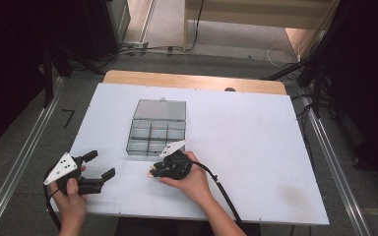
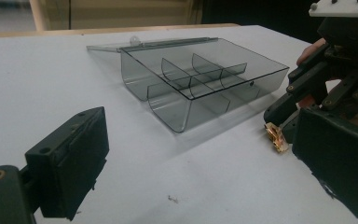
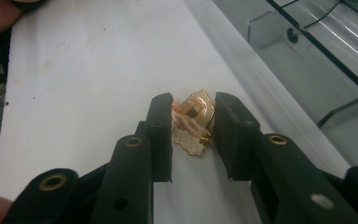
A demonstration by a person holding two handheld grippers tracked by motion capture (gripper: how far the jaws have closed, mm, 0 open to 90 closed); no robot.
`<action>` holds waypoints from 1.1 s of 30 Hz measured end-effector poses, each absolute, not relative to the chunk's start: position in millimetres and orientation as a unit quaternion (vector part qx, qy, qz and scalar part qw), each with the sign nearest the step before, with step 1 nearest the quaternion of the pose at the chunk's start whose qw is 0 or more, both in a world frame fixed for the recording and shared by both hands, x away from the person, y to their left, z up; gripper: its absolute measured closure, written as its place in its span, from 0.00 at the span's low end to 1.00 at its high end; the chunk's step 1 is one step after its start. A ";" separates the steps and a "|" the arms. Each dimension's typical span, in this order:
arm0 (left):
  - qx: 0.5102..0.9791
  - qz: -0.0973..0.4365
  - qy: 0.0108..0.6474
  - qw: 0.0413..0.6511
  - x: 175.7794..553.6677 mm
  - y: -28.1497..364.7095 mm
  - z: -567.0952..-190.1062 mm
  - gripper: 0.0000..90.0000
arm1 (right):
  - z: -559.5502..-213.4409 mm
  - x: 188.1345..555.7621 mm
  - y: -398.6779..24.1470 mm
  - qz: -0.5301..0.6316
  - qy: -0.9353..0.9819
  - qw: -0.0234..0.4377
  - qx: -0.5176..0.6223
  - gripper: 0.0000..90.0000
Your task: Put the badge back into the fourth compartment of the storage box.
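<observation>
Tabletop (image 1: 256,147), white and flat, carries a clear grey compartment box (image 1: 156,129) with its lid thrown back flat behind it. Just in front of the box's near edge lies a small gold pin (image 3: 194,122), a shiny badge-like piece resting on the white surface. The right tongs (image 3: 193,135) point down at it from the near side of the box, their two black jaws set either side of the pin; the left jaw looks to touch its edge, while a narrow gap shows at the other, so they bracket it without clearly pinching. The left tongs (image 1: 101,167) sit well to the left of the box, near the tabletop's front corner, jaws spread wide with nothing between them.
</observation>
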State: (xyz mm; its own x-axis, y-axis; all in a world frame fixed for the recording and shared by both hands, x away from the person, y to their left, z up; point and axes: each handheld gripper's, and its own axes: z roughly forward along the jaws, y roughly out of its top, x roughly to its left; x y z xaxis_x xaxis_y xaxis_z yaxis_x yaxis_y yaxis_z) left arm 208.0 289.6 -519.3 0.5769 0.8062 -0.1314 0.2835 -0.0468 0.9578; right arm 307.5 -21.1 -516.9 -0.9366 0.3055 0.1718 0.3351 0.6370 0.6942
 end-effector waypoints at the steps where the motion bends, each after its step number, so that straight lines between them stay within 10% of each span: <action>1: 0.685 0.232 0.397 0.564 208.1 289.5 -519.4 0.05 | -516.9 307.5 -21.1 -0.387 -0.905 0.020 -0.177 0.75; 33: 0.685 0.233 0.394 0.566 207.4 290.0 -519.2 0.05 | -511.6 291.3 -34.6 -0.418 -0.896 0.033 -0.149 0.97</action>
